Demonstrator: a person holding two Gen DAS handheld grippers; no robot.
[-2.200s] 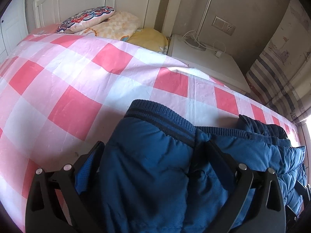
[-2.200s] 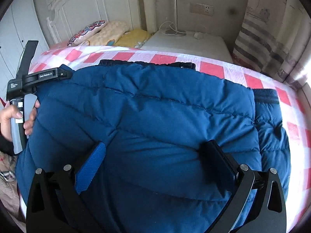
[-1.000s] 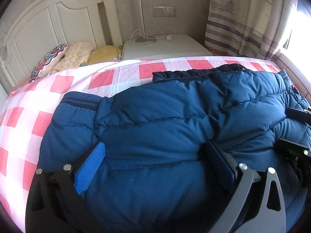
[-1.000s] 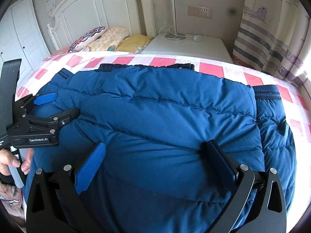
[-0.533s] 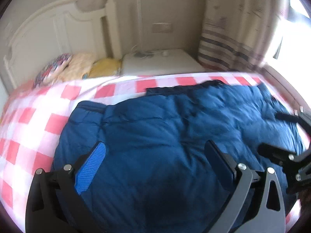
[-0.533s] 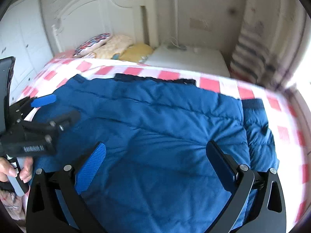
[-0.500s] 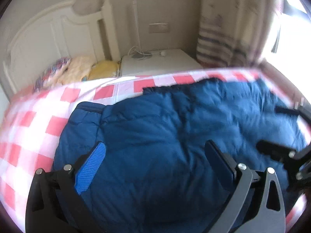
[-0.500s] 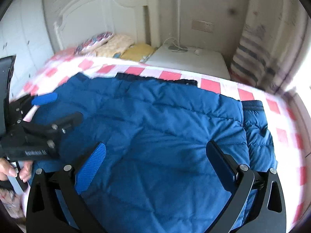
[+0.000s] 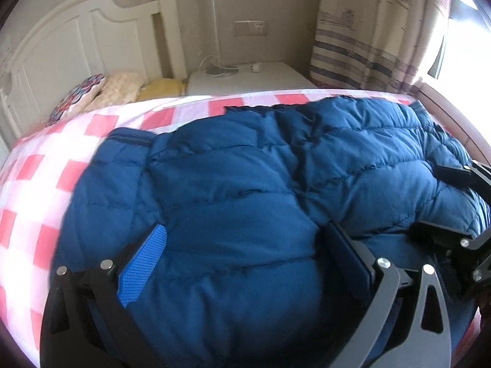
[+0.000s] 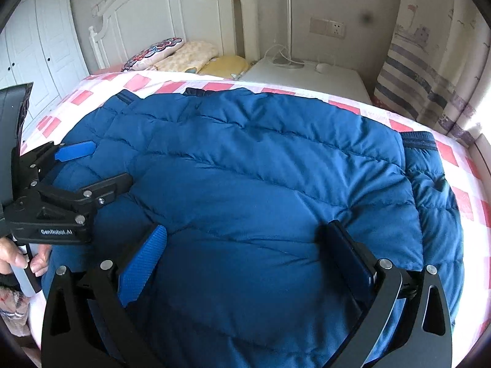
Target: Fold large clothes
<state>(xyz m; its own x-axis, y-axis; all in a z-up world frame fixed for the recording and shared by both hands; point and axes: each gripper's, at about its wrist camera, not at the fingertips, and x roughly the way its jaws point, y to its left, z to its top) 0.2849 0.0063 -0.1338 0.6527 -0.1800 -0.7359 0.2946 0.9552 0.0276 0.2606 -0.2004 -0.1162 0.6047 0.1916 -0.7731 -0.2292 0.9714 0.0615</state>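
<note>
A large blue puffer jacket [image 9: 245, 184] [image 10: 260, 168] lies spread across the red and white checked bed [image 9: 36, 178]. A ribbed cuff [image 10: 419, 141] shows at its right edge and another [image 9: 129, 136] at its left. My left gripper [image 9: 245, 254] [image 10: 101, 165] hovers open over the jacket's near left part, with puffy fabric bulging between its fingers. My right gripper [image 10: 245, 254] [image 9: 429, 199] is open too, over the near right part. A hand [image 10: 18, 257] holds the left gripper's handle.
White headboard [image 10: 159, 15] and several pillows [image 10: 184, 55] are at the far end. A white nightstand [image 10: 307, 73] with a lamp [image 10: 288, 24] and cable stands beside the bed. Striped curtain [image 10: 429, 76] on the right, white wardrobe [image 10: 40, 46] on the left.
The left gripper has swung from the bare checked sheet round to face the jacket. Both grippers have drawn back a little from the fabric. Both stay open.
</note>
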